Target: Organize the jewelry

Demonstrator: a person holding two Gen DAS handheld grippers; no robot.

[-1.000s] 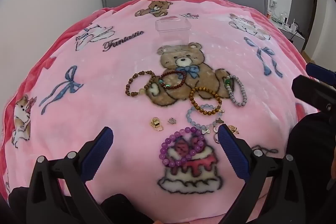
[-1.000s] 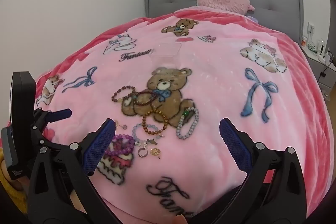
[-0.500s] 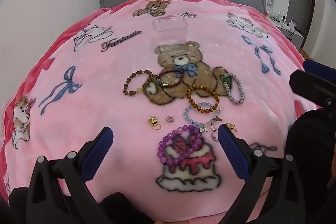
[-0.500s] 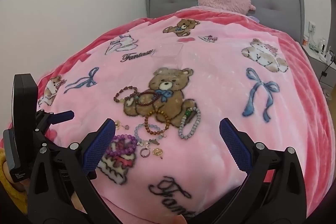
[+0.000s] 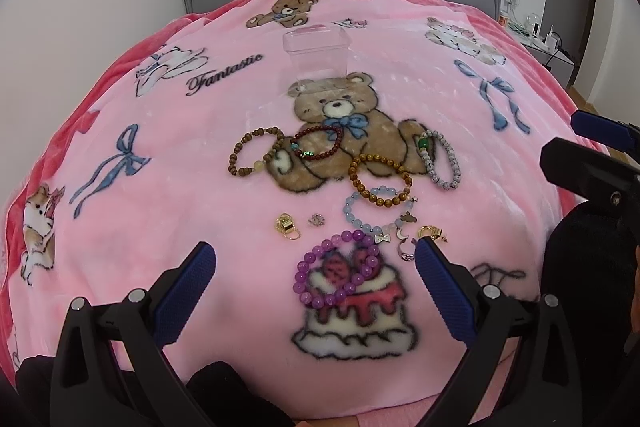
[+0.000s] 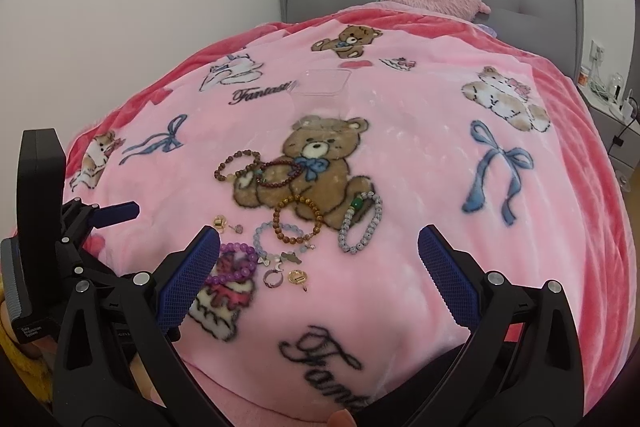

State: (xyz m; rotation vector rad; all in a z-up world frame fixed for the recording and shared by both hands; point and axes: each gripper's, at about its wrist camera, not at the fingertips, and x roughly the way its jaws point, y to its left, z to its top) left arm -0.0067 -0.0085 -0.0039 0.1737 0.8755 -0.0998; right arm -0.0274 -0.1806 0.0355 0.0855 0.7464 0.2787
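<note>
On the pink blanket [image 5: 192, 195] covering the bed, the left tongs [image 5: 312, 263] hover spread wide and empty above a purple bracelet [image 5: 336, 273]. Wooden [image 5: 256, 153], maroon [image 5: 318, 143], amber [image 5: 378, 185] and grey [image 5: 438, 159] bracelets lie beyond, before a clear box [image 5: 318, 57]. The right tongs [image 6: 320, 247] gape wide, holding nothing.

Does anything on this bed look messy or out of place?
Yes: the bracelets lie jumbled on the blanket. The amber bracelet overlaps the pale blue bracelet, and small charms are scattered loose, while the clear box looks empty.
</note>
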